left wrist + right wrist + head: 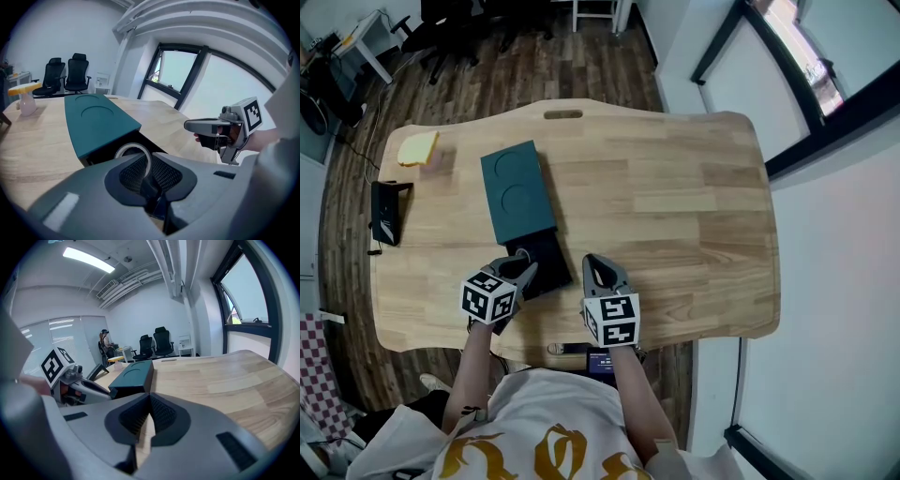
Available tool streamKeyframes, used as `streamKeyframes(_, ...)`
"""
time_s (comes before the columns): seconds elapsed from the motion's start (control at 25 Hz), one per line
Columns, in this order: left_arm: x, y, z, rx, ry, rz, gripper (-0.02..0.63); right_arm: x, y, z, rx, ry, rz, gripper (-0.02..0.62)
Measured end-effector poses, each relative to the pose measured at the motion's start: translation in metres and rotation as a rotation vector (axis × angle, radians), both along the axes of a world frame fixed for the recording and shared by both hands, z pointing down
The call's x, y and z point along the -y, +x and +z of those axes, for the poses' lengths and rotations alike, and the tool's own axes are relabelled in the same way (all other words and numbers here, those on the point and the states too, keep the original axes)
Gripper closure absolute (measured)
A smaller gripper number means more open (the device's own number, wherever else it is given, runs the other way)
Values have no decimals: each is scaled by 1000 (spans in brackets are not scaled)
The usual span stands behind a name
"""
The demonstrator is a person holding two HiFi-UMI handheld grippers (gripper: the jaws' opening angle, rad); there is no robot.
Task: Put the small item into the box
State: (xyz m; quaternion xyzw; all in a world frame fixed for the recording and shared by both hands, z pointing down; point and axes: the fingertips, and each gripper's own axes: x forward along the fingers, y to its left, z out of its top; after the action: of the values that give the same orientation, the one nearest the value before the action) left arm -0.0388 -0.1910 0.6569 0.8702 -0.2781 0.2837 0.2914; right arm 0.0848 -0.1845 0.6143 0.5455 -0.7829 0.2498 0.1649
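Note:
A dark teal box point(516, 190) lies on the wooden table point(694, 206), its black inner drawer point(547, 262) slid out toward me. My left gripper point(521, 271) hovers at the drawer's near left corner, shut on a small white ring point(131, 146) that stands upright between its jaws. In the left gripper view the ring sits just in front of the teal sleeve point(96, 122) and the dark drawer opening. My right gripper point(597, 272) is shut with nothing in it, on the table just right of the drawer; its tip point(188, 125) points toward the box.
A yellow pad point(418, 147) on a pink base sits at the table's far left corner. A black stand point(386, 211) leans near the left edge. Office chairs point(65, 75) stand beyond the table. Windows run along the right side.

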Motion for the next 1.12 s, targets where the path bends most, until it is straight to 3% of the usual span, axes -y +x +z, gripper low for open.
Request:
streamKeyframes(0.64, -4, 11, 29, 163, -182, 122, 561, 13, 7, 13, -6, -38, -11, 591)
streamKeyframes(1.12, -9, 17, 44, 238, -286, 169, 561, 22, 14, 20, -15, -51, -20, 591)
